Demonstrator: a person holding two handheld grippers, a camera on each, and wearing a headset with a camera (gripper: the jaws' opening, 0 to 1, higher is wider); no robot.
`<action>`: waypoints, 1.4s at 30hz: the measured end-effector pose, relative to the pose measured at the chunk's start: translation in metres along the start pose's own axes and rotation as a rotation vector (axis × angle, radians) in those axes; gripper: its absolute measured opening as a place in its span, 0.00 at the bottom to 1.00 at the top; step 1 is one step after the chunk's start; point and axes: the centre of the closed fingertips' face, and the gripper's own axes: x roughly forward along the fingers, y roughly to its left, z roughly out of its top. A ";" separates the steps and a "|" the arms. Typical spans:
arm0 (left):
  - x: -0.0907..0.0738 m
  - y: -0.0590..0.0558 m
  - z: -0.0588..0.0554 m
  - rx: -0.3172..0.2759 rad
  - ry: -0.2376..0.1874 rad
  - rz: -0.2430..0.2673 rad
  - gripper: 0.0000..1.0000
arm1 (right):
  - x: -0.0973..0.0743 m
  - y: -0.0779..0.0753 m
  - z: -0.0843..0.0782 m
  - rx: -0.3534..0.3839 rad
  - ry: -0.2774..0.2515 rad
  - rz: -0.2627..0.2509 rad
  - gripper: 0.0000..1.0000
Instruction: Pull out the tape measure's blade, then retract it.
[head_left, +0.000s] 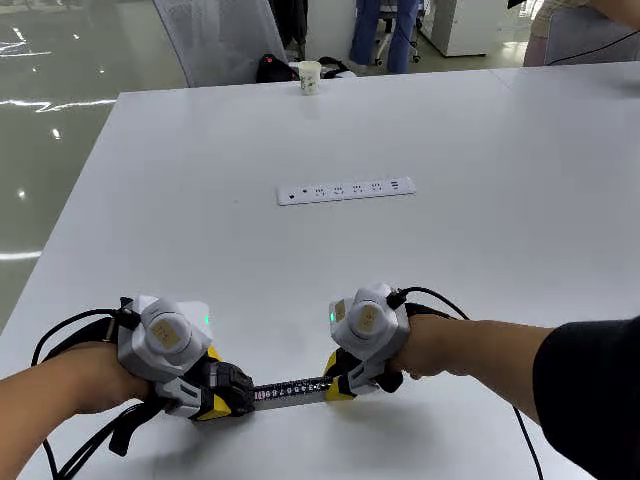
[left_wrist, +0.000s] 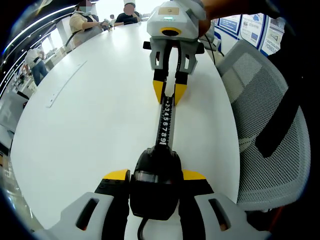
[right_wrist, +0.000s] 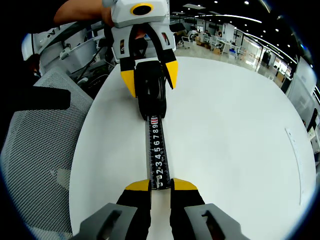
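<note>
A black tape measure case (left_wrist: 155, 182) sits between the yellow-tipped jaws of my left gripper (head_left: 222, 398), which is shut on it. The same case (right_wrist: 150, 95) faces me in the right gripper view, held by the left gripper (right_wrist: 149, 80). A short length of dark numbered blade (head_left: 290, 389) runs out of the case, low over the white table (head_left: 330, 260). My right gripper (head_left: 333, 388) is shut on the blade's end (right_wrist: 159, 182). In the left gripper view the blade (left_wrist: 165, 122) leads to the right gripper (left_wrist: 169, 95).
A white power strip (head_left: 345, 190) lies mid-table and a paper cup (head_left: 310, 77) stands at the far edge. A grey mesh chair (left_wrist: 270, 130) is beside the table's near edge. Cables (head_left: 60, 335) trail from both grippers. People sit at the table's far end (left_wrist: 87, 17).
</note>
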 end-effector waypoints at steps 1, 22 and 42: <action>0.000 0.000 0.000 0.000 0.000 0.000 0.32 | 0.000 0.000 0.000 -0.001 0.002 0.000 0.11; 0.001 0.001 0.001 -0.004 0.001 0.001 0.32 | -0.007 -0.002 -0.008 0.009 0.007 0.004 0.10; 0.002 0.001 0.001 -0.008 -0.003 0.003 0.32 | -0.010 -0.003 -0.015 0.016 0.016 0.002 0.11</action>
